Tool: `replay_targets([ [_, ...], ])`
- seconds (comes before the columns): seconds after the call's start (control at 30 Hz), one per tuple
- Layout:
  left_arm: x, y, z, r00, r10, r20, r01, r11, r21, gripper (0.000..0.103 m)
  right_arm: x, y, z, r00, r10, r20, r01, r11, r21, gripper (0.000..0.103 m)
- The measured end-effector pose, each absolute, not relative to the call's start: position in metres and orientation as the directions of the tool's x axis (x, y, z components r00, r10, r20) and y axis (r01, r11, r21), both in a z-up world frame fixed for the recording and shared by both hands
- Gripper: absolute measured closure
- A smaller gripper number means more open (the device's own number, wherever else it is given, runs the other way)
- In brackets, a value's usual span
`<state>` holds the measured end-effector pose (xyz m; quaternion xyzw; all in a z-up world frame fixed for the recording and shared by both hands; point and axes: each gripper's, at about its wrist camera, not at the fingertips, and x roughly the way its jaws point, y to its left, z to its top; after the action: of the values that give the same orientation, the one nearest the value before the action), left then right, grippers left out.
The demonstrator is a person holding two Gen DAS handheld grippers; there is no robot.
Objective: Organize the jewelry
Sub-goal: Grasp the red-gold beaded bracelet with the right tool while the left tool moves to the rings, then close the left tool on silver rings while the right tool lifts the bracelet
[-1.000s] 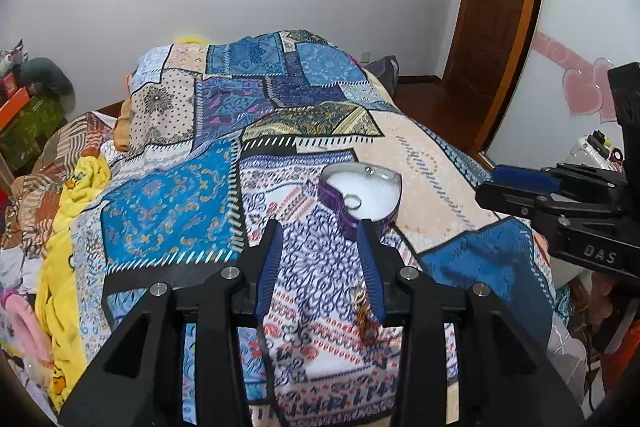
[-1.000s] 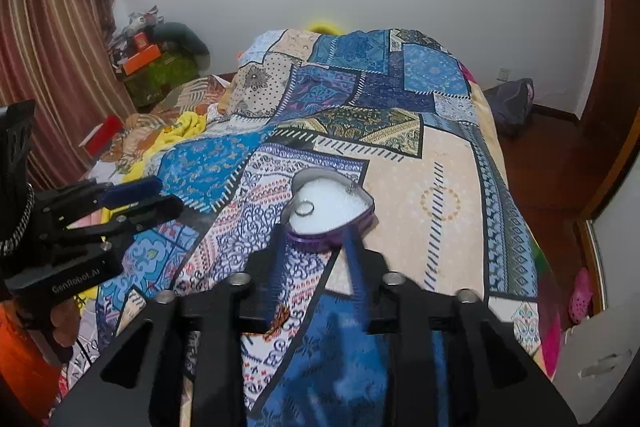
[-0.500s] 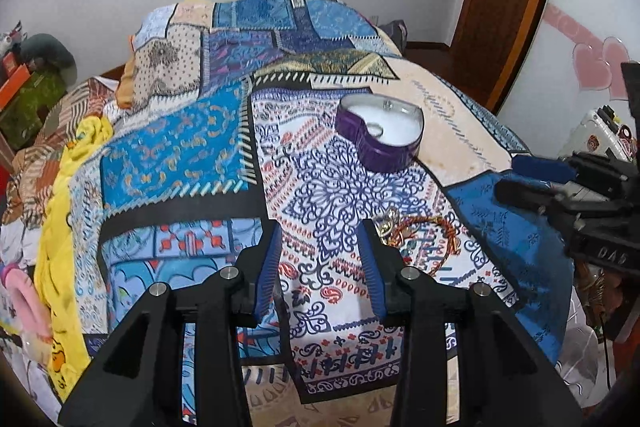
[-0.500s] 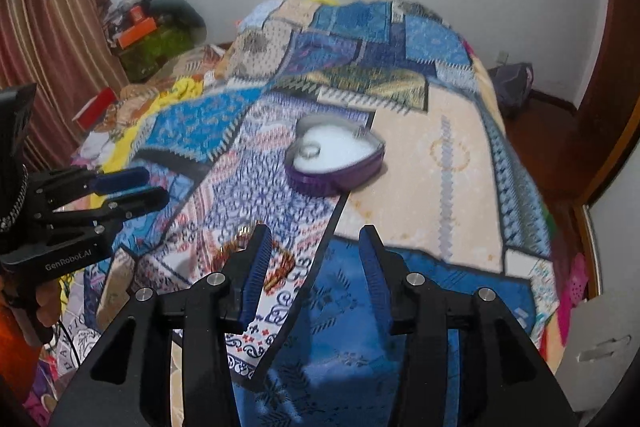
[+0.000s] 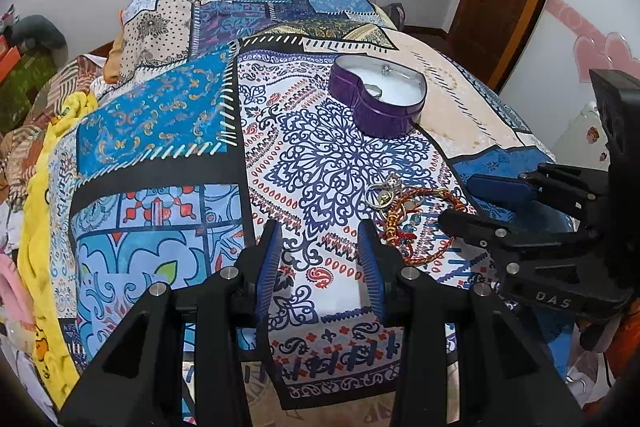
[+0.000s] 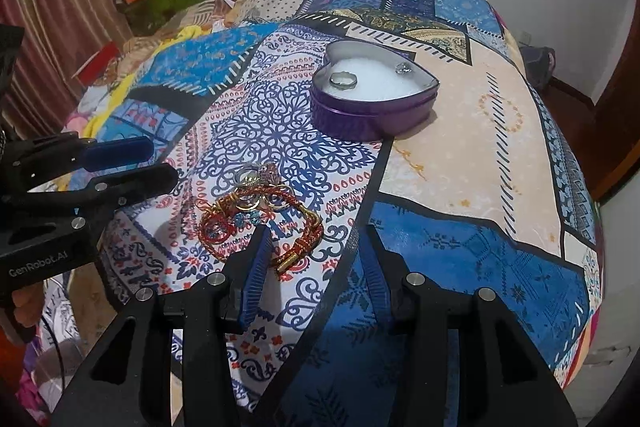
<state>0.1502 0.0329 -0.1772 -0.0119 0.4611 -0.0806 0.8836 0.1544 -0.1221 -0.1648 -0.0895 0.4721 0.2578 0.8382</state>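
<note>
A: Left wrist view first. What do you see?

B: The left gripper (image 5: 320,259) has its fingers (image 5: 269,263) spread apart with nothing between them, over the patchwork bedspread (image 5: 160,115). The jewelry pile (image 5: 404,211), red cords tangled with gold rings, lies on the bed just beyond and right of the right-hand finger, not touching it. Farther up the bed sits the purple heart-shaped tin (image 5: 378,99), lid off, white lining showing. The right gripper (image 5: 472,201) reaches in from the right edge, its fingers parted beside the pile.

A: And the right wrist view?

B: The right gripper (image 6: 316,255) is released too, holding nothing. The pile (image 6: 256,219) lies near the foot edge of the bed, just ahead of the left-hand finger (image 6: 256,267), which overlaps the pile's near edge. The tin (image 6: 372,95) is well beyond, holding a silver ring (image 6: 343,80) and a small stone piece (image 6: 404,69). The left gripper (image 6: 136,163) enters from the left, fingers apart, near the pile.
</note>
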Motion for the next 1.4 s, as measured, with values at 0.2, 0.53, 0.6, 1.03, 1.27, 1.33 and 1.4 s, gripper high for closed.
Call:
replay_targets([
  [0.2,0.152,0.036,-0.181,0.558,-0.161,-0.814,0.112,0.987,-0.118,0.065,0.153,-0.115,-0.169,0.415,0.346,-0.841,-0.549,0.832,0.072,0.093],
  [0.53,0.147,0.041,-0.173,0.574,-0.145,-0.806,0.099,0.989,-0.108,0.065,0.150,-0.118,-0.155,0.437,0.378,-0.817,-0.536,0.838,0.101,0.096],
  [0.6,0.146,0.040,-0.173,0.574,-0.144,-0.806,0.101,0.989,-0.105,0.065,0.149,-0.119,-0.148,0.453,0.387,-0.803,-0.536,0.838,0.102,0.096],
  [1.03,0.150,0.018,-0.172,0.560,-0.168,-0.811,0.148,0.984,-0.101,0.065,0.157,-0.152,-0.112,0.564,0.399,-0.723,-0.469,0.875,0.117,0.096],
  [1.27,0.164,0.002,-0.178,0.537,-0.189,-0.822,0.180,0.978,-0.108,0.065,0.166,-0.175,-0.127,0.567,0.357,-0.742,-0.407,0.905,0.125,0.096],
  [1.33,0.169,-0.003,-0.182,0.527,-0.197,-0.827,0.187,0.976,-0.113,0.065,0.168,-0.180,-0.133,0.562,0.349,-0.750,-0.396,0.910,0.127,0.096],
  [1.4,0.174,-0.007,-0.185,0.517,-0.201,-0.832,0.191,0.975,-0.116,0.065,0.168,-0.183,-0.137,0.559,0.343,-0.755,-0.392,0.911,0.124,0.096],
])
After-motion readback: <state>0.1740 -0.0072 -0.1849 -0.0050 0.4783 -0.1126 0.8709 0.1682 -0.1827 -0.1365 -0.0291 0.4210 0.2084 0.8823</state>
